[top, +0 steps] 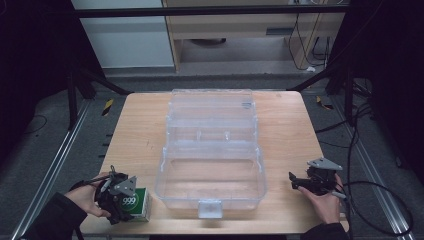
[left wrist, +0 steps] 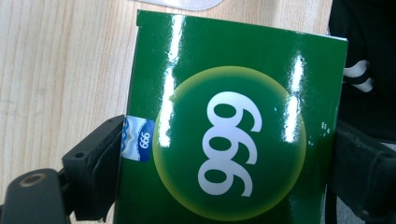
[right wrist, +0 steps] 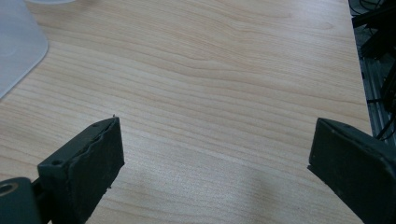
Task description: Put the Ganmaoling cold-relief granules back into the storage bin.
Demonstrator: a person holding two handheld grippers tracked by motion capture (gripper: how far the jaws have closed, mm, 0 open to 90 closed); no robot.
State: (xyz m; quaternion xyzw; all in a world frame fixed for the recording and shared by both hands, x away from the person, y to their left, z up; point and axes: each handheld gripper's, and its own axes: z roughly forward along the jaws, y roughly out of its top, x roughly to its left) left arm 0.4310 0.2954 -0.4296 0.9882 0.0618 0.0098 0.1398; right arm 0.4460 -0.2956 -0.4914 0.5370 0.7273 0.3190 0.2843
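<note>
Work surface: a light wooden table, central in the high view. A clear plastic case lies open at mid-frame, its lid folded back toward the top of the frame and a latch tab at its lower edge.

Left gripper: lower left of the high view, held in the person's left hand. Its 2 jaws bracket a green box printed "999", which sits on the table just left of the case's lower left corner. In the left gripper view the green box takes up most of the frame, with a jaw pressed against each side edge: the jaws are closed on the box.

Right gripper: lower right of the high view, held in the right hand, jaws pointing toward the case. In the right gripper view the 2 jaws stand wide apart over bare wood, with nothing between them; a corner of the clear case appears at upper left.
</note>
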